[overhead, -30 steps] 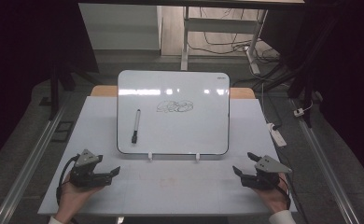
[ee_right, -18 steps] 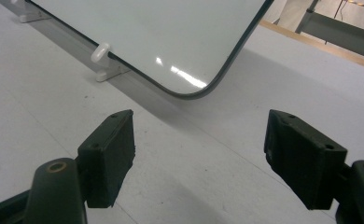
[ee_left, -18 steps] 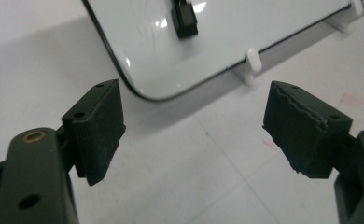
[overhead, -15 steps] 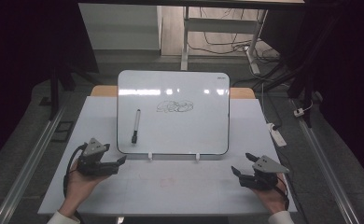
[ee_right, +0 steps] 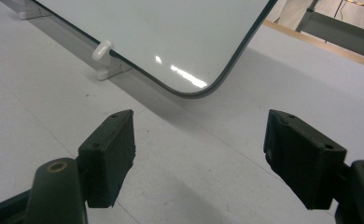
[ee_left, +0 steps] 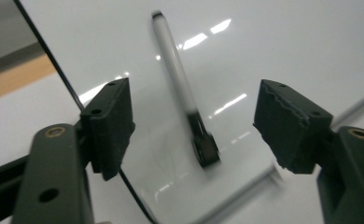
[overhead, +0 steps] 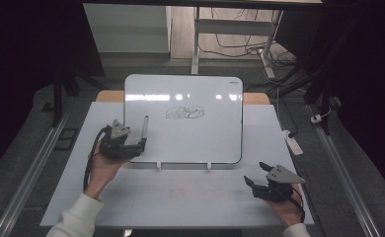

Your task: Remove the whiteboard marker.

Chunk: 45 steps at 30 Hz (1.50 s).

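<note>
Left tongs [ee_left: 192, 123] parted, closing around marker [ee_left: 182, 100] near whiteboard [overhead: 200, 143] edge, right tongs [ee_right: 199, 156] open.

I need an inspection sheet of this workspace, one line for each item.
Surface: white table, bare in front.
Job's things: marker lying on the whiteboard, which carries a small scribble.
Clutter: nothing seen.
Grippers: left gripper over the marker, jaws have just been closing, marker between them but untouched; right gripper open above the table.
Cables: cable trailing from the left gripper; floor cables beyond.
Surroundings: power strip at the right, dark room.
</note>
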Each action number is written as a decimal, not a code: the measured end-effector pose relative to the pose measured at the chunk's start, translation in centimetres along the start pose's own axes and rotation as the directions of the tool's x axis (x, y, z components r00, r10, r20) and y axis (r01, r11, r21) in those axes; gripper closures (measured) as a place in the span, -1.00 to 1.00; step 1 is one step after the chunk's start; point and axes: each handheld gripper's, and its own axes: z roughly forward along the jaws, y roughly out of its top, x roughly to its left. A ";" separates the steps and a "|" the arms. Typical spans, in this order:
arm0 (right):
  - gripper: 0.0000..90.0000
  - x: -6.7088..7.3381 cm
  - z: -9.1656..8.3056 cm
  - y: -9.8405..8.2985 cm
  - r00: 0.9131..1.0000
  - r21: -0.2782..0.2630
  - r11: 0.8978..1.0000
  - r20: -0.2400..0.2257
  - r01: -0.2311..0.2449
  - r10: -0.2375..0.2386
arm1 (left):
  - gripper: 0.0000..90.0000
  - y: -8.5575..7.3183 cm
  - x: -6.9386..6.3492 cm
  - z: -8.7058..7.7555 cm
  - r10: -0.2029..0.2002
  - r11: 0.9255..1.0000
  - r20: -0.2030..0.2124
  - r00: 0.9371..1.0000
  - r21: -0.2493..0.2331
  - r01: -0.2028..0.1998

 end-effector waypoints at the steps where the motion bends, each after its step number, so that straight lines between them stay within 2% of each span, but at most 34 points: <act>1: -0.45 0.0 0.0 0.0 1.000 0.001 1.000 0.001 0.000 0.000 | -0.28 0.4 0.0 0.5 0.005 1.000 -0.013 1.000 0.005 -0.005; 2: -0.46 0.0 0.0 -0.1 1.000 0.005 1.000 0.004 -0.001 0.001 | -0.24 1.2 0.0 1.3 0.019 1.000 -0.039 0.999 0.009 -0.019; 3: -0.45 0.0 0.1 -0.1 1.000 0.007 1.000 0.006 -0.002 0.002 | -0.20 1.2 0.0 1.3 0.019 1.000 -0.039 0.999 0.009 -0.019; 5: -0.46 0.0 0.1 -0.1 1.000 0.008 1.000 0.007 -0.002 0.002 | -0.17 1.8 0.0 2.1 0.024 1.000 -0.051 0.998 0.017 -0.023; 7: -0.46 0.0 0.1 -0.2 1.000 0.007 1.000 0.010 0.000 0.000 | -0.06 2.4 0.0 3.1 0.026 0.999 -0.059 0.998 0.020 -0.025; 11: -0.46 0.0 0.1 -0.2 1.000 0.009 1.000 0.013 -0.003 0.003 | 0.09 2.8 -0.1 3.8 0.029 0.999 -0.076 0.997 0.023 -0.027; 15: -0.46 0.1 0.1 -0.3 1.000 0.014 1.000 0.014 -0.001 0.001 | 0.22 3.2 -0.1 4.6 0.027 0.999 -0.111 0.993 0.034 -0.023; 19: -0.46 0.1 0.1 -0.3 1.000 0.014 1.000 0.017 0.002 -0.002 | 0.34 3.3 -0.3 5.1 0.027 0.999 -0.121 0.992 0.045 -0.021; 21: -0.46 0.1 0.1 -0.4 1.000 0.015 1.000 0.020 0.003 -0.003 | 0.42 3.3 -0.4 5.2 0.034 0.999 -0.135 0.990 0.043 -0.029; 22: -0.46 0.1 0.1 -0.4 1.000 0.014 1.000 0.022 0.002 -0.003 | 0.46 3.5 -0.5 5.2 0.043 0.998 -0.154 0.987 0.042 -0.036; 23: -0.46 0.1 0.1 -0.4 1.000 0.016 1.000 0.024 -0.001 0.001 | 0.52 3.5 -0.5 5.2 0.043 0.998 -0.154 0.987 0.042 -0.036; 27: -0.46 0.1 0.0 -0.3 1.000 0.012 1.000 0.028 0.000 0.000 | 0.64 3.5 -1.2 5.5 0.071 0.997 -0.195 0.978 0.046 -0.063; 31: -0.45 0.3 0.0 -0.2 1.000 0.007 1.000 0.030 0.004 -0.004 | 0.72 3.4 -1.6 5.6 0.077 0.997 -0.182 0.980 0.038 -0.071; 32: -0.45 0.3 0.0 -0.1 1.000 0.006 1.000 0.031 0.005 -0.005 | 0.80 3.3 -1.9 5.7 0.086 0.996 -0.162 0.983 0.037 -0.081; 36: -0.45 0.4 0.0 0.0 0.999 -0.001 1.000 0.031 0.010 -0.010 | 0.80 3.2 -2.1 5.7 0.108 0.994 -0.160 0.981 0.031 -0.105; 40: -0.44 0.4 0.0 0.0 1.000 -0.004 1.000 0.030 0.007 -0.007 | 0.81 3.1 -1.9 5.2 0.100 0.995 -0.136 0.986 0.026 -0.098; 41: -0.44 0.4 0.0 0.0 1.000 -0.007 1.000 0.029 0.006 -0.006 | 0.81 3.1 -1.7 4.7 0.098 0.995 -0.114 0.989 0.015 -0.097; 43: -0.41 0.5 -0.1 0.1 1.000 -0.016 1.000 0.019 -0.004 0.004 | 0.81 3.1 -1.7 4.3 0.093 0.996 -0.100 0.991 0.004 -0.093; 44: -0.40 0.6 -0.2 0.3 1.000 -0.022 1.000 0.009 -0.010 0.010 | 0.81 3.2 -1.7 3.3 0.082 0.996 -0.060 0.995 -0.022 -0.083; 45: -0.40 0.7 -0.2 0.4 1.000 -0.031 0.999 -0.001 -0.014 0.014 | 0.81 3.2 -1.7 3.3 0.082 0.996 -0.060 0.995 -0.022 -0.083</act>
